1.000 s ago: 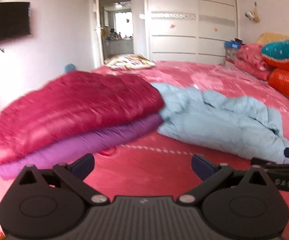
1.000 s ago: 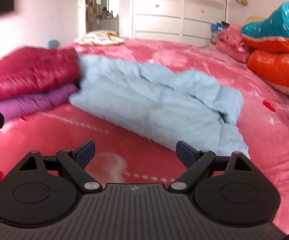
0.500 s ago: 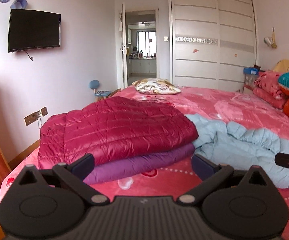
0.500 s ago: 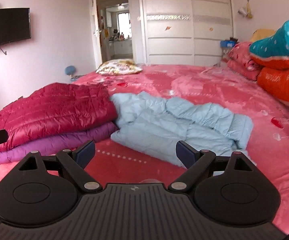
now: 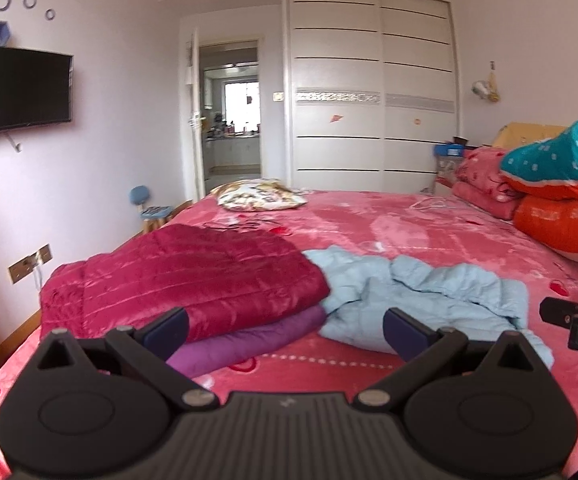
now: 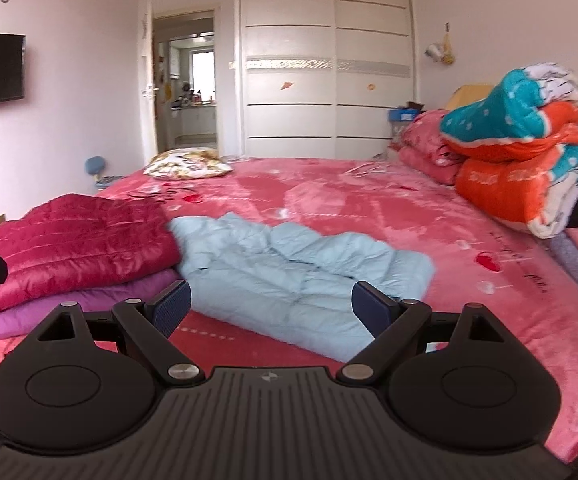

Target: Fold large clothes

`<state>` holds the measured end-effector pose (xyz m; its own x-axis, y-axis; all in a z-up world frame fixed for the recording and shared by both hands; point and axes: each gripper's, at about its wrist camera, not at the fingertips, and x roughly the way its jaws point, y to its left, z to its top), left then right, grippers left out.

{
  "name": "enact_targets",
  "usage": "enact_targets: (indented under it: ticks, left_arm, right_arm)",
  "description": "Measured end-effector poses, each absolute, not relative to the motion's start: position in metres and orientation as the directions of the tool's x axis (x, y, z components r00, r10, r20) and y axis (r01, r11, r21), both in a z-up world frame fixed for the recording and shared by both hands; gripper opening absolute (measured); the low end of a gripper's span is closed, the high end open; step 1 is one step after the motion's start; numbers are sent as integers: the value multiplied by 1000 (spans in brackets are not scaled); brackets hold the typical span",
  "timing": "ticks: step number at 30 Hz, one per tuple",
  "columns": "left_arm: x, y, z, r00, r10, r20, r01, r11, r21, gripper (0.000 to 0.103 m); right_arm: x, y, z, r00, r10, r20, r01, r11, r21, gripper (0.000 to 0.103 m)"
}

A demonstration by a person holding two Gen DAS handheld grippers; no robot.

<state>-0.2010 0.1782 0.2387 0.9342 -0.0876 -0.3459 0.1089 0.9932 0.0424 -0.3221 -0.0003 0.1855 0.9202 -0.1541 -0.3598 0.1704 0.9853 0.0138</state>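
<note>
A folded crimson down jacket (image 5: 185, 276) lies on top of a folded purple jacket (image 5: 249, 338) at the near left of the pink bed (image 5: 409, 224). A folded light blue down jacket (image 5: 421, 296) lies right beside them, touching the stack. The same three show in the right wrist view: crimson (image 6: 73, 240), purple (image 6: 29, 316), light blue (image 6: 297, 280). My left gripper (image 5: 285, 330) is open and empty, held above the bed's near edge. My right gripper (image 6: 267, 306) is open and empty, back from the blue jacket.
Stacked quilts, teal and orange (image 6: 521, 152), sit at the bed's right. A patterned pillow (image 5: 261, 196) lies at the far end. A wardrobe (image 5: 369, 92), an open doorway (image 5: 233, 120) and a wall television (image 5: 23, 90) stand beyond. A small stool (image 5: 151, 210) is left of the bed.
Both grippers have pulled back and risen away from the jackets, so more of the room shows. Both stayed open and empty. The jackets have not moved.
</note>
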Motion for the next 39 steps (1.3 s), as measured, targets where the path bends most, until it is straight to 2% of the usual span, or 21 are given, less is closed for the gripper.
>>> enact_targets:
  ticks: [8,21,39]
  left_arm:
    - [-211,157,238,931,-128,-341,160,985,67,102]
    - [-218,142,235,925,-158,-346,197,977,80,102]
    - [-204,126,212,898,-160,-411,215,972,92,102]
  right_arm:
    - [-327,0,179,918,-220,-329,234,972,1,103]
    - [-329,-4,169,925,-237,-296,253,967,14,103]
    - [-324,-14,158,910,-260,-323,280,960,16,103]
